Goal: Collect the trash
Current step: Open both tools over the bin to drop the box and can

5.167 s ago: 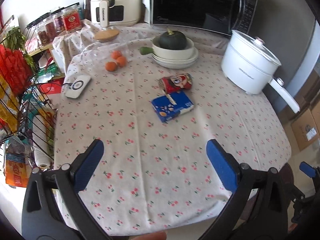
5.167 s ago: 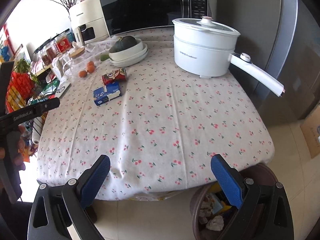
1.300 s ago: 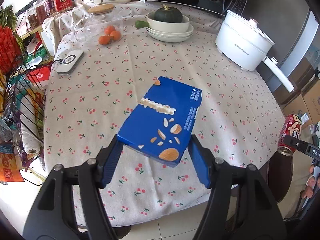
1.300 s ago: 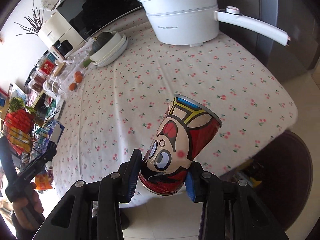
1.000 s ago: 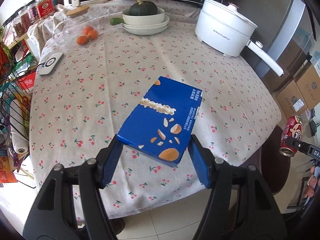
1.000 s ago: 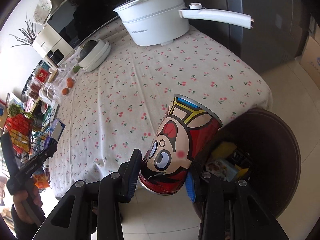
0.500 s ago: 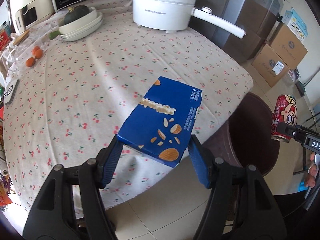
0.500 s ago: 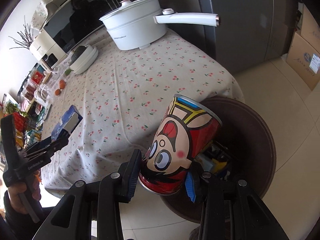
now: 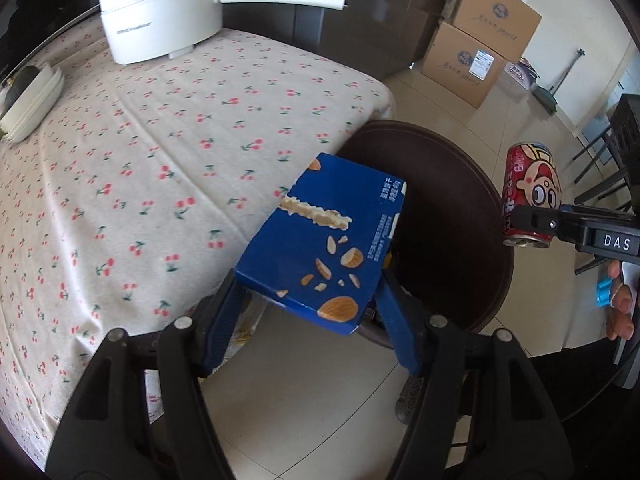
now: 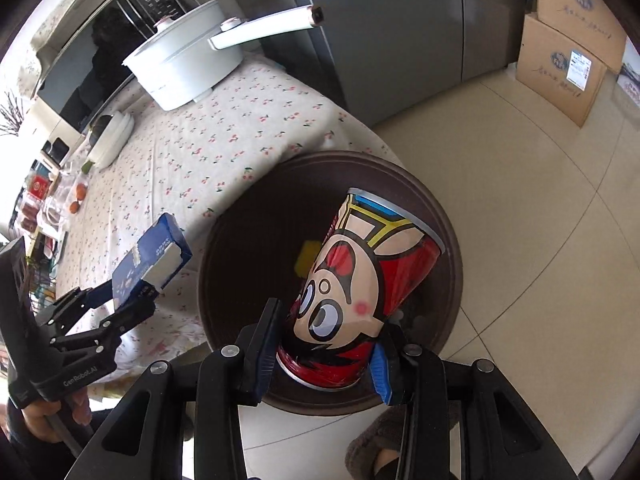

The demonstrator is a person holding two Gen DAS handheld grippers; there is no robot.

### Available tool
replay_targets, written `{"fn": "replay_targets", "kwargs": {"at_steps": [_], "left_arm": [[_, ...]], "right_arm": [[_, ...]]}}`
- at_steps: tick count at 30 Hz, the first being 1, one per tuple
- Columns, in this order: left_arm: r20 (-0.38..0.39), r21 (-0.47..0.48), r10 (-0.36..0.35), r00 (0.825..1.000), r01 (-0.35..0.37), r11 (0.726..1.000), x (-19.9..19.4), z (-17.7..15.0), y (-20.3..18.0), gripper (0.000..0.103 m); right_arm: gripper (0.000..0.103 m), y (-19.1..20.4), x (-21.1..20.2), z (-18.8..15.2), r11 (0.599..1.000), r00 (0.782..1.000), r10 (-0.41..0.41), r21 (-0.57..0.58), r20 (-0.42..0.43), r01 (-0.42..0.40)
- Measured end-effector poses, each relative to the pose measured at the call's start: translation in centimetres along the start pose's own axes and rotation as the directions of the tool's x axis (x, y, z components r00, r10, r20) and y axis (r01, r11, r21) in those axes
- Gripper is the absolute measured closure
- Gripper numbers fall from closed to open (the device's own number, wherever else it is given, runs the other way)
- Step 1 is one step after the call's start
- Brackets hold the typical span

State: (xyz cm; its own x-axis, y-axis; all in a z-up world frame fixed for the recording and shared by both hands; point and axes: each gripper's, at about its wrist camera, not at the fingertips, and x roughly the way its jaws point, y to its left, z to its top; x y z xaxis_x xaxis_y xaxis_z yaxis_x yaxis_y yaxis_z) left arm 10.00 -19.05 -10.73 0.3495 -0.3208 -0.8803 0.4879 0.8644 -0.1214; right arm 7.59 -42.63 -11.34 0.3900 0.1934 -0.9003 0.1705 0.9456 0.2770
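Note:
My left gripper (image 9: pixel 310 322) is shut on a blue biscuit box (image 9: pixel 324 242) and holds it over the table's corner, at the near rim of a dark brown round bin (image 9: pixel 448 200). In the right wrist view the same box (image 10: pixel 154 258) hangs left of the bin (image 10: pixel 240 240). My right gripper (image 10: pixel 326 354) is shut on a red cartoon can (image 10: pixel 360 296), tilted, right above the bin's mouth. From the left wrist view the can (image 9: pixel 530 196) shows at the bin's right side. Yellow rubbish lies inside the bin, mostly hidden by the can.
The table wears a cherry-print cloth (image 9: pixel 160 140) and carries a white electric pot (image 9: pixel 160 12) with a long handle and stacked white bowls (image 9: pixel 28 96). A grey fridge (image 10: pixel 400 32) and cardboard boxes (image 9: pixel 476 40) stand behind. Beige tiled floor (image 10: pixel 540 240) surrounds the bin.
Both grippers have swung from over the table toward the bin, each keeping its load. The can has come over the bin's mouth and the box has reached the table's corner.

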Motion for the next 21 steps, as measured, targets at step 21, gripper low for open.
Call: {"fn": "replay_targets", "kwargs": {"at_steps": [21], "left_arm": [[0.046,-0.017,0.102,0.994,-0.101,0.995,-1.0,-1.0,0.9,0.013]], "right_arm": [[0.063,0.1,1.3,-0.1,0.999,0.998,-0.038,-0.007,-0.056,0.037]]}}
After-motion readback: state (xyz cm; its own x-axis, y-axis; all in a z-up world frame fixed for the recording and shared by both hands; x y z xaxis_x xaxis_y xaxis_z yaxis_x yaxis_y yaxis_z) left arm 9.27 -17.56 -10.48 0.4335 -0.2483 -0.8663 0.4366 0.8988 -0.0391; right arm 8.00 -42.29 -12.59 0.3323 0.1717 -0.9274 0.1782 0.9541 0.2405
